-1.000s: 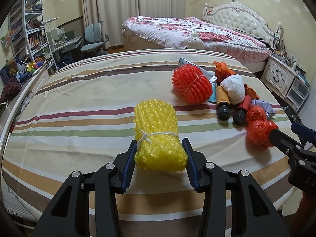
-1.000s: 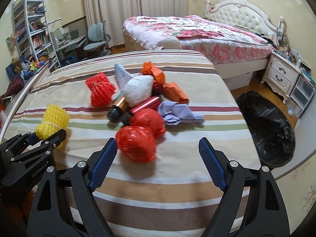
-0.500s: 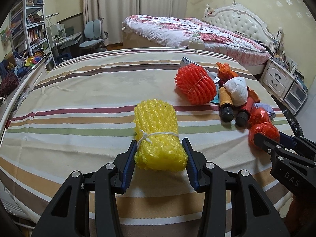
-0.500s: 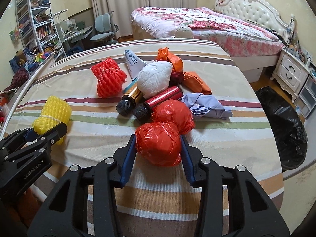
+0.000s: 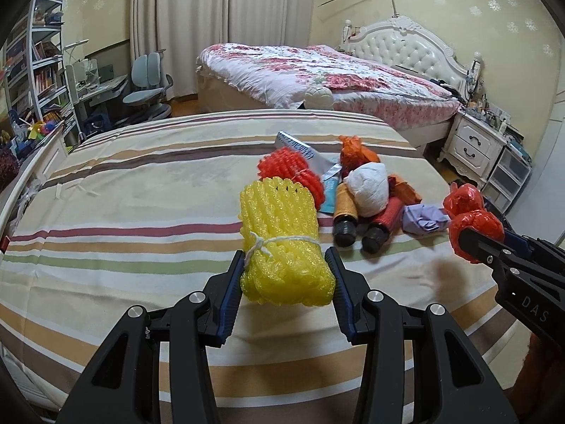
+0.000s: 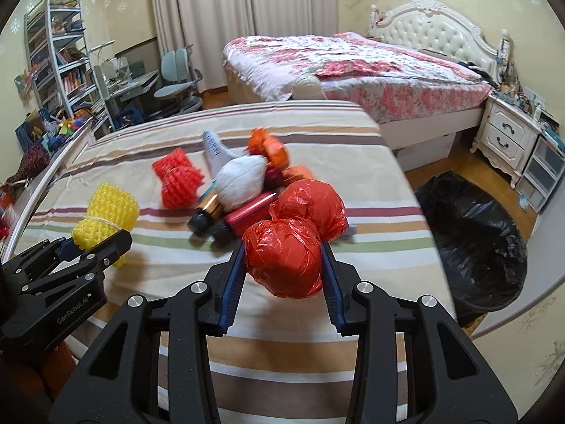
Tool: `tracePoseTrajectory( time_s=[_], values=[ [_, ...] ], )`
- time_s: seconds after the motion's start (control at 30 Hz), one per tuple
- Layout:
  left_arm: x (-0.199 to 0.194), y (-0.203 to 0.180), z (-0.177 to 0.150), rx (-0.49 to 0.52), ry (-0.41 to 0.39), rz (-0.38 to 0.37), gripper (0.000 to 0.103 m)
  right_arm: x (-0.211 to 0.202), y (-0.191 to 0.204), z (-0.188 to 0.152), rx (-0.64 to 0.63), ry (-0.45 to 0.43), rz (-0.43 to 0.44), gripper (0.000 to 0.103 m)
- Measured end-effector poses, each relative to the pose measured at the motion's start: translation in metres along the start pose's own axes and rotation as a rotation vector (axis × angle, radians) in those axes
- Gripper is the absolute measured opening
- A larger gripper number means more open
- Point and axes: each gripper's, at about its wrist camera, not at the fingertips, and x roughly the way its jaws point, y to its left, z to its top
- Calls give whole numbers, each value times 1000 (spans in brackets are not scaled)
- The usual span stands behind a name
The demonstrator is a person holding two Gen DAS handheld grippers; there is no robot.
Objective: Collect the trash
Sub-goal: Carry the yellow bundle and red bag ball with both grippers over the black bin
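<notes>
Left gripper [image 5: 287, 275] clamps a yellow foam bundle [image 5: 282, 243], lifted clear of the striped bed [image 5: 123, 212]. Right gripper [image 6: 282, 265] has just closed its jaws on a red plastic ball [image 6: 282, 258], a second red ball [image 6: 310, 206] touching behind it. Beyond, on the bed, lie two bottles [image 6: 212, 212], a white wad [image 6: 242, 180] and an orange foam bundle [image 6: 178, 178]. A black bin bag [image 6: 473, 236] stands on the floor at right.

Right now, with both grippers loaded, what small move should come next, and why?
Probably swing the right gripper toward the black trash bag on the floor: its pads clamp the red plastic ball, and the left gripper already grips the yellow foam net.
</notes>
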Motion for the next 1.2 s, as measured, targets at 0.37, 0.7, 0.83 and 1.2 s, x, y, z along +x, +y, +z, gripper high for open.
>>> tracePoseTrajectory(
  time_s=[0.37, 0.7, 0.83, 1.2],
  values=[
    [8, -81, 32, 107, -69, -123, 46, -4, -102, 11, 111, -36, -177, 39],
    [46, -169, 51, 209, -58, -218, 46, 22, -177, 8, 195, 0, -273, 39],
    [69, -200, 56, 240, -30, -234, 46, 27, -197, 9, 216, 0, -291, 39],
    [107, -242, 64, 318, 24, -245, 46, 35, -234, 11, 288, 9, -295, 40]
  ],
)
